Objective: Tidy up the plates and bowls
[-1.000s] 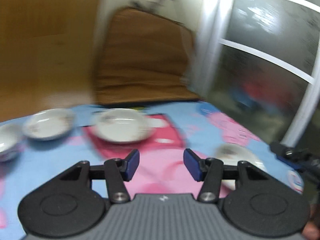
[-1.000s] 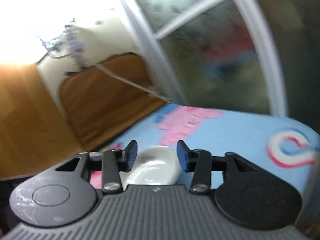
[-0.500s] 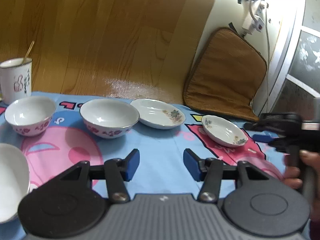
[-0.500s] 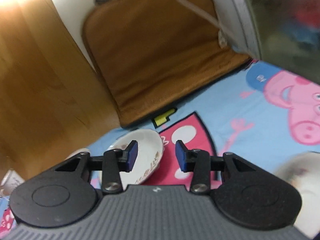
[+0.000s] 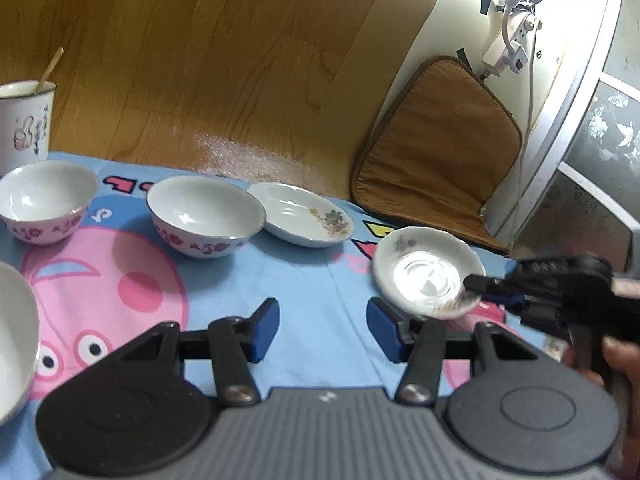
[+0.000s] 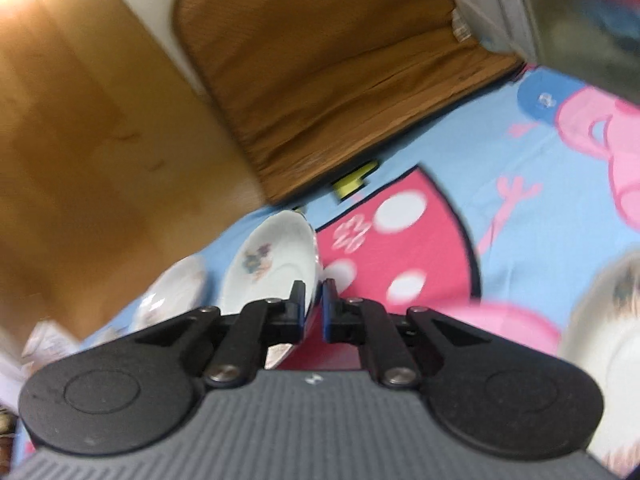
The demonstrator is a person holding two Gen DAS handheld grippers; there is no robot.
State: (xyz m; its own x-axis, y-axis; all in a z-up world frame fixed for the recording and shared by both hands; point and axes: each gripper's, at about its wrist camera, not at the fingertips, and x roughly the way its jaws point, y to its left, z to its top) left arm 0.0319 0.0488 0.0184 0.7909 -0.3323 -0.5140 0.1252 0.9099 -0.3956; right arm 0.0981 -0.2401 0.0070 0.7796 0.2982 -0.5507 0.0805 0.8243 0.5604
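Two bowls and two plates sit in a row on the cartoon cloth [image 5: 312, 320], so going left to right with the middle bowl [image 5: 206, 216] as the landmark: a mug [image 5: 25, 120] with a stick in it stands far left of it at the back, then a smaller bowl [image 5: 46, 200] just left of it. Right of the middle bowl, nearly touching its rim, lies a flat plate [image 5: 304, 218]. Further right, well apart from the bowl, is the small plate [image 5: 428, 272] — that's the one in play.

Left gripper [image 5: 322, 330] hovers in front of the bowl with its jaws about half apart and nothing between them.

Right gripper [image 6: 313, 308] has pinched down narrow on the near-right rim of the small plate, which looks tipped up off the cloth on that side. The person's hand [image 5: 618, 364] is at the far right edge.

What the next move hangs on, I'd guess: the flat plate lies to the left of the held one, toward the bowl, so stacking means carrying it leftward across the cloth — the right hand already has it. A thin rim grip on glazed china could slip if it swings fast. One more plate [image 6: 604, 340] sits off to the right in the right wrist view, too blurred to say much.
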